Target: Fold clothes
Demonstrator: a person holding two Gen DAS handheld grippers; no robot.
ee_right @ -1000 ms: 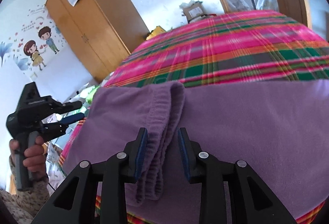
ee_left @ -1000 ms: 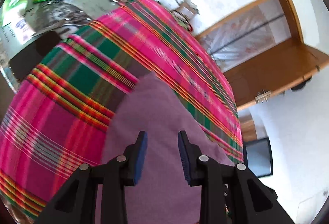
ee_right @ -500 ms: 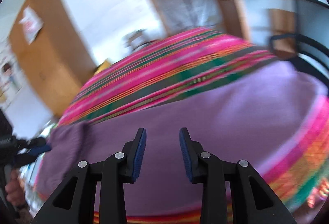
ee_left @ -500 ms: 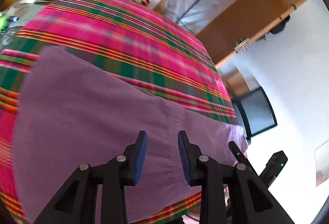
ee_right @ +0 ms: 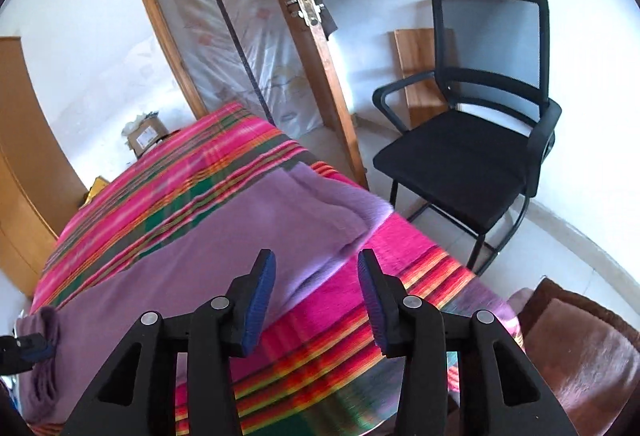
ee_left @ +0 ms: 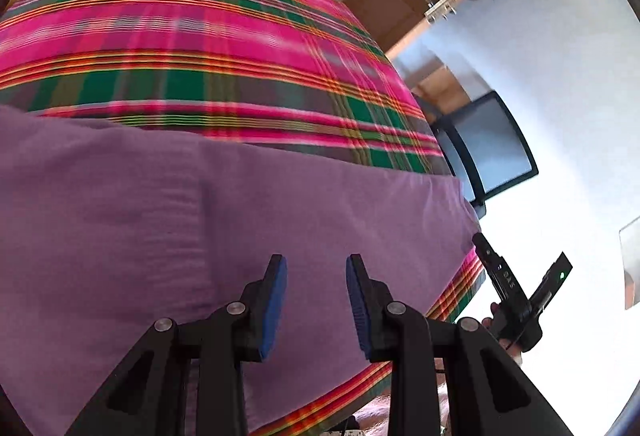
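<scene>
Garment: we see a purple fleece garment point(ee_left: 248, 220) spread flat across the plaid cloth point(ee_left: 192, 48), soft and matte, with a ribbed seam running toward 6 o'clock in the left wrist view.
Left hand-held gripper point(ee_left: 316, 300): jaws parted, holding nothing, above the purple fabric.
Right hand-held gripper point(ee_right: 316, 296): jaws wide apart, empty, over the garment's edge nearest us and the plaid border.
Right wrist view only: we see the garment's end at 1 o'clock, a black chair point(ee_right: 476, 140) at 2 o'clock, and the door point(ee_right: 320, 48) at 12.
Left wrist view only: the right hand-held gripper's body at 4 o'clock, beside the bed corner.
</scene>
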